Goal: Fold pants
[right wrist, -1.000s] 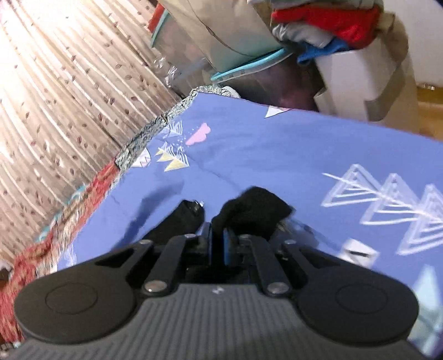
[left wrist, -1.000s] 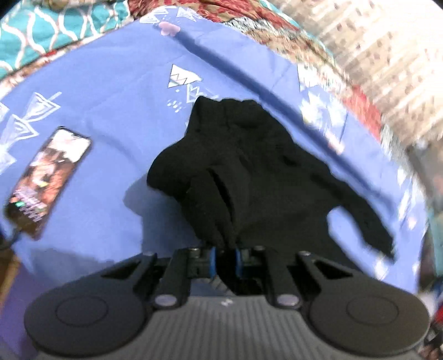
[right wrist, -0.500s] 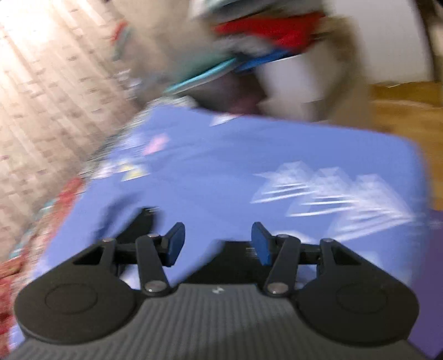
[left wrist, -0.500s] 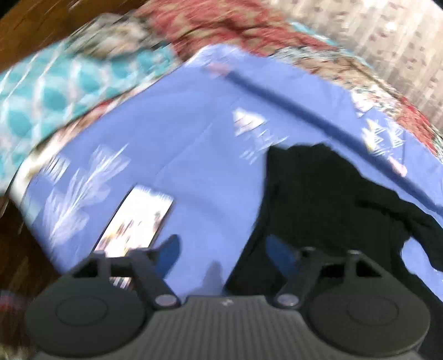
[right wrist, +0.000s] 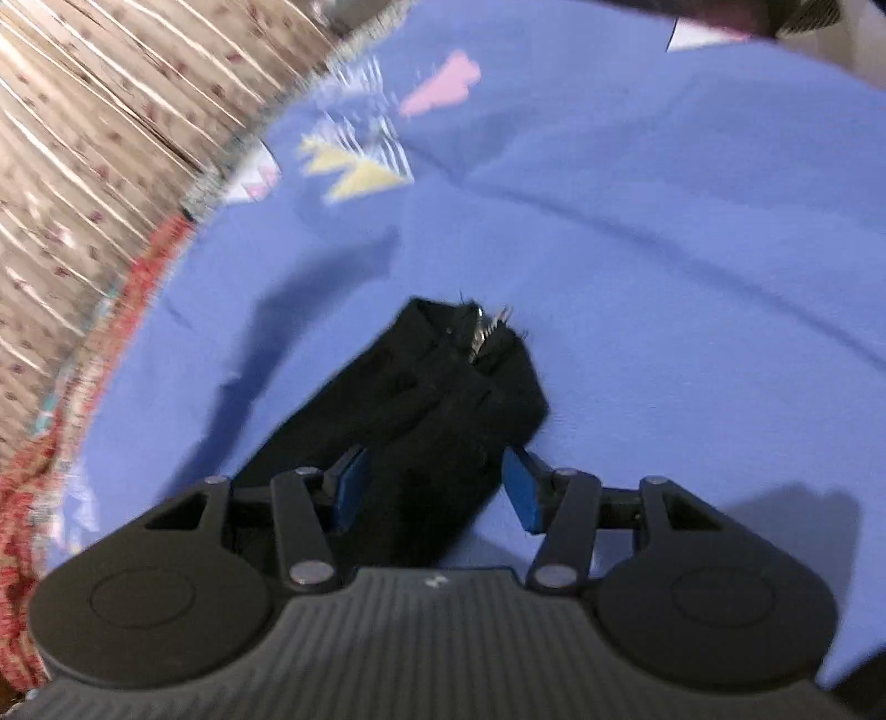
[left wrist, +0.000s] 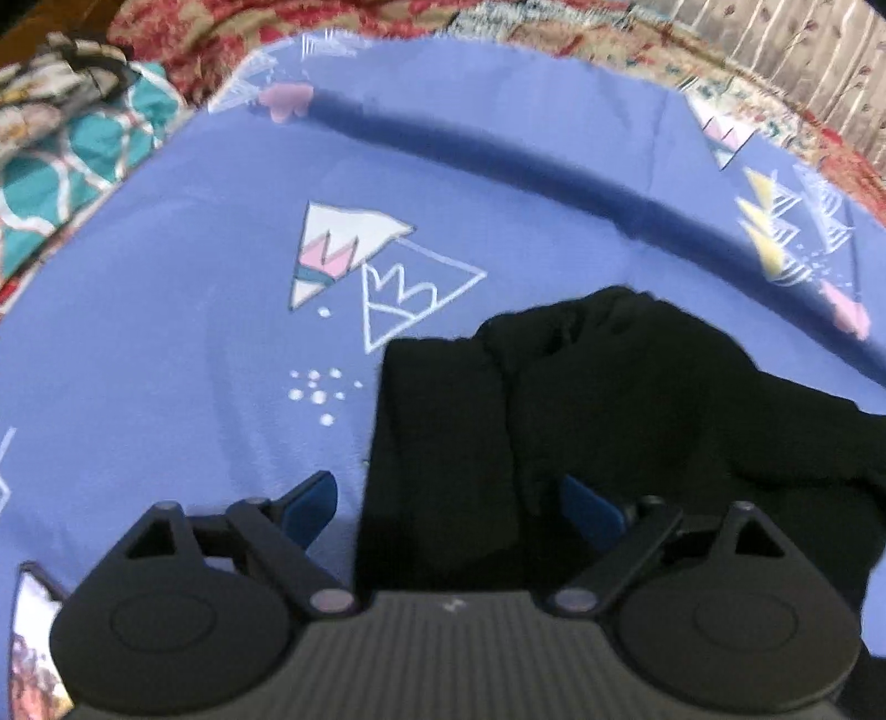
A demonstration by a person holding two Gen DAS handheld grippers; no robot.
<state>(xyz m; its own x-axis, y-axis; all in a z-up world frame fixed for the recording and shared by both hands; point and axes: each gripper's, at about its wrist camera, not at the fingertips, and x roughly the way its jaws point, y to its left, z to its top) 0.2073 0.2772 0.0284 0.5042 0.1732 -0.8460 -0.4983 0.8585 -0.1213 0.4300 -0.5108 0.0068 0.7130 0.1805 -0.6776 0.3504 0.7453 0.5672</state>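
Note:
The black pants lie bunched on the blue patterned sheet. My left gripper is open, its blue fingers spread over the near left edge of the pants, holding nothing. In the right wrist view a narrow end of the pants with a frayed tip lies on the sheet. My right gripper is open, with its fingers on either side of that end.
A phone lies on the sheet at the lower left of the left wrist view. A teal patterned cloth and a red floral blanket border the sheet. A curtain hangs beyond the sheet's edge.
Both grippers were shut on the pants a second ago. Both have opened and let the cloth drop onto the sheet, then moved back down close over it.

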